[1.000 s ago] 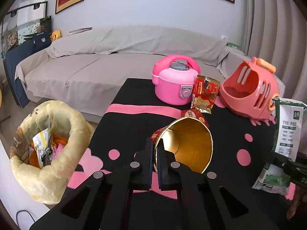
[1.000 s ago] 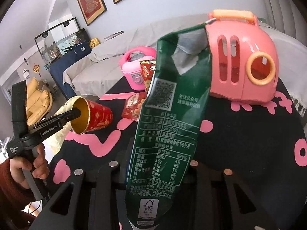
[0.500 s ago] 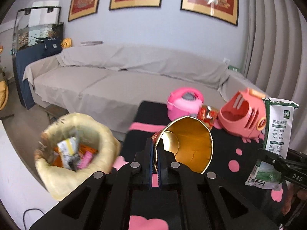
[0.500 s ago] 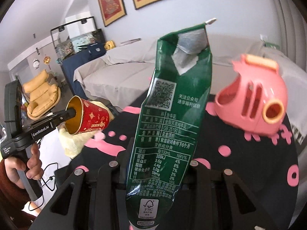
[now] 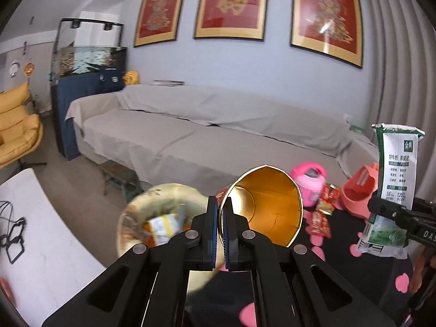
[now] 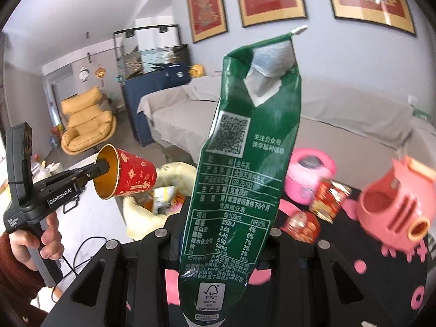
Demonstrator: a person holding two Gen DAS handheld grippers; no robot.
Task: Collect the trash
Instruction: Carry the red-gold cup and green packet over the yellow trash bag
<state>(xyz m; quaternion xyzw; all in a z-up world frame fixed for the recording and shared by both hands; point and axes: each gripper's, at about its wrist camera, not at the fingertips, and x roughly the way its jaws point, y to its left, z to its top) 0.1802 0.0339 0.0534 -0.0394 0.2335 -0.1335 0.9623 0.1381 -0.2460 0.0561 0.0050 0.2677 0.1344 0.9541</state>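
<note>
Two pieces of trash are in hand and neither is yet in the bag. The left tongs [image 5: 220, 226] are pressed together on the rim of a red paper cup [image 5: 268, 204], one finger inside the gold lining and one outside, so the cup hangs on its side with its mouth toward the camera. The right tongs [image 6: 218, 248] pinch the lower part of a flattened green milk carton [image 6: 245, 169], which stands upright between the fingers with its torn top at 12 o'clock.

The yellow trash bag [image 5: 130, 218] sits open on the floor just off the edge of the desk [image 5: 340, 278]; in the left wrist view it lies at about 9 o'clock from the cup and already holds several wrappers. From the right wrist view the cup is raised above and to the 10 o'clock side of the bag's mouth, while the carton partly hides the bag.

Left to do, as I judge it: drop the cup and the carton in, then go back for the red snack packets [image 5: 321, 215] lying on the desk between the pink toy cooker [image 5: 310, 182] and the pink toy basket [image 5: 357, 190]. The two toys look like things to keep, not trash.
</note>
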